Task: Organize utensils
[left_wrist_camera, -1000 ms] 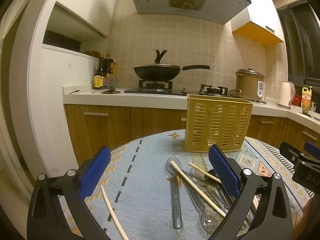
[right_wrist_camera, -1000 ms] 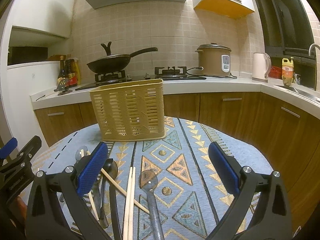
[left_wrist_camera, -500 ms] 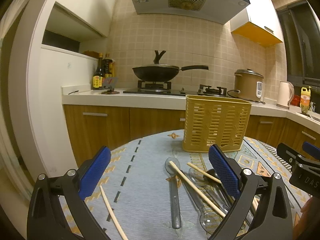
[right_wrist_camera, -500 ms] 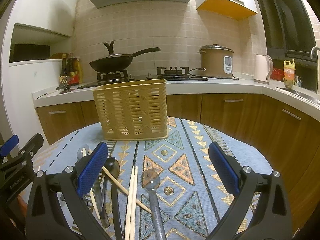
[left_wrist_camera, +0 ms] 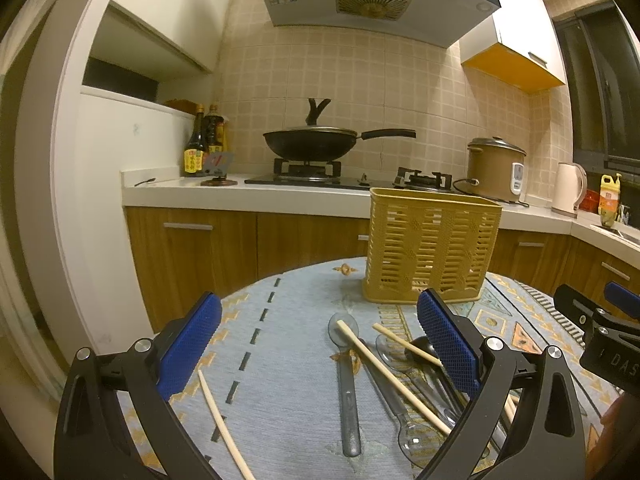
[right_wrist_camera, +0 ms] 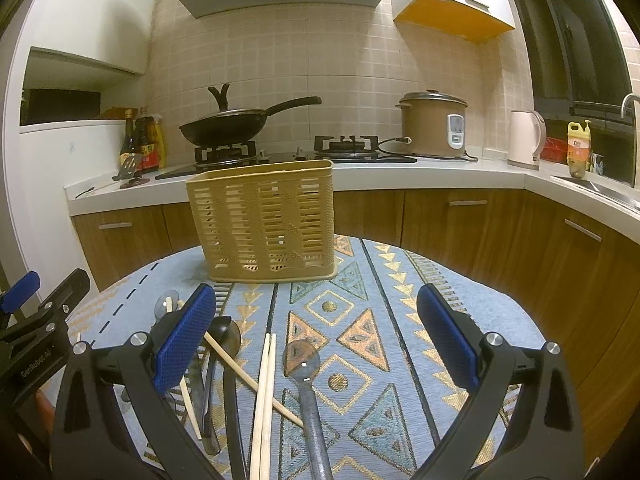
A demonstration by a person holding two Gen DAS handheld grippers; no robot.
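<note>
The left gripper (left_wrist_camera: 318,342) and right gripper (right_wrist_camera: 316,332) both hover with fingers spread wide, holding nothing. Below them, spoons (right_wrist_camera: 306,376) and chopsticks (right_wrist_camera: 266,392) lie scattered and crossing on the patterned cloth (right_wrist_camera: 360,320) of the desk. The yellow slatted basket (right_wrist_camera: 264,222) stands upright near the desk's far edge.
</note>
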